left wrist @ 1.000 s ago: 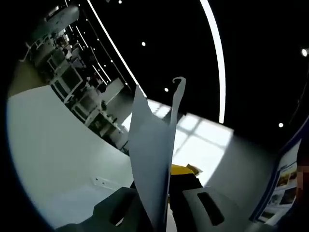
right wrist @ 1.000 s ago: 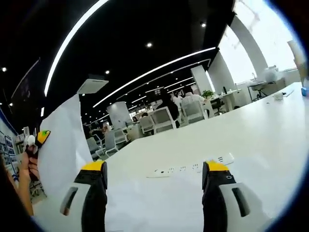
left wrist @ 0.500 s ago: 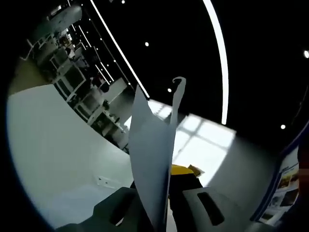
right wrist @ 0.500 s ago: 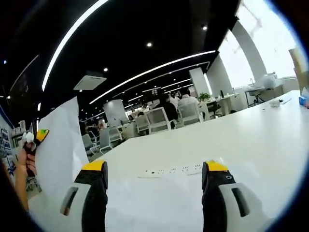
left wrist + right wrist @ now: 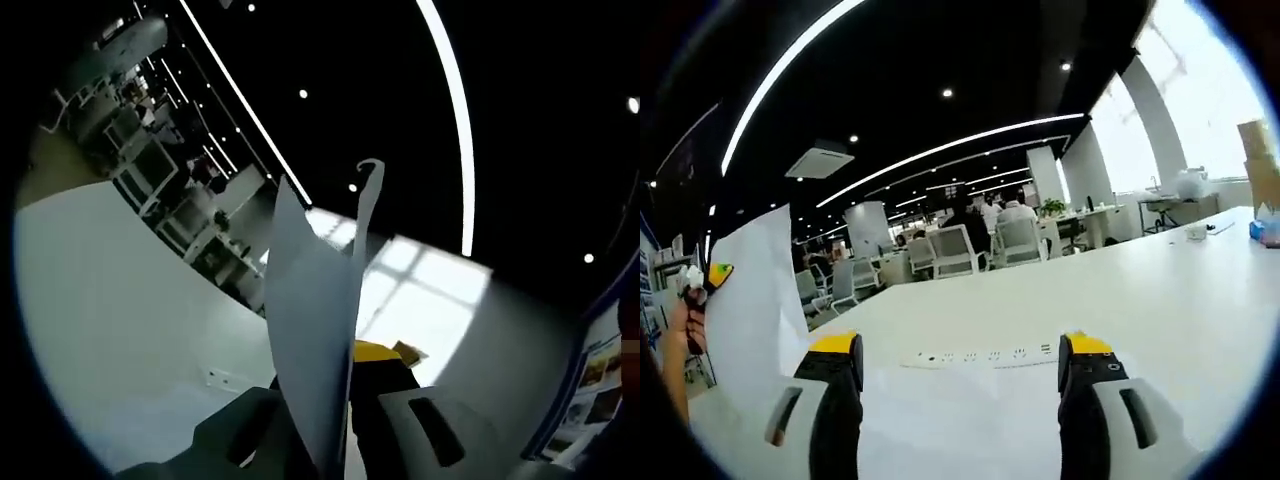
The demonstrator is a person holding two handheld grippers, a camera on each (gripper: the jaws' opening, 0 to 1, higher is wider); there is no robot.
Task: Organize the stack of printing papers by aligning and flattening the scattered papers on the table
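1. Open-plan office behind, dark ceiling crossed by long white light strips (image 5: 940, 150); rows of desks and white chairs (image 5: 952, 250) far back, seated people (image 5: 1015, 212) among them; bright windows (image 5: 1180, 110) at the right of the right gripper view.
2. Large white table (image 5: 1160, 300) spread across the foreground of that view; long white power strip (image 5: 975, 356) lying flat on it, straight ahead between the two jaws.
3. Right gripper (image 5: 960, 380) spread wide, yellow-tipped jaws well apart, nothing between them; low over the table, papers or tabletop beneath (white on white, cannot tell which).
4. Left gripper (image 5: 335, 440) pinched on the printing papers (image 5: 315, 340); jaws close together with the sheets clamped between them at the lower edge; yellow tip of the right-hand jaw just visible behind the paper.
5. Sheets standing upright, lifted clear of the table (image 5: 110, 320), seen nearly edge-on in the left gripper view; one thin sheet (image 5: 367, 205) peeling away from the rest, its top corner curled over.
6. Same papers (image 5: 755, 300) at the left edge of the right gripper view, a broad white face rising above the table; beside them a hand (image 5: 685, 320) around the left gripper's handle, yellow part (image 5: 718, 272) just at the paper's edge.
7. Wall with posters (image 5: 590, 370) at the far right of the left gripper view.
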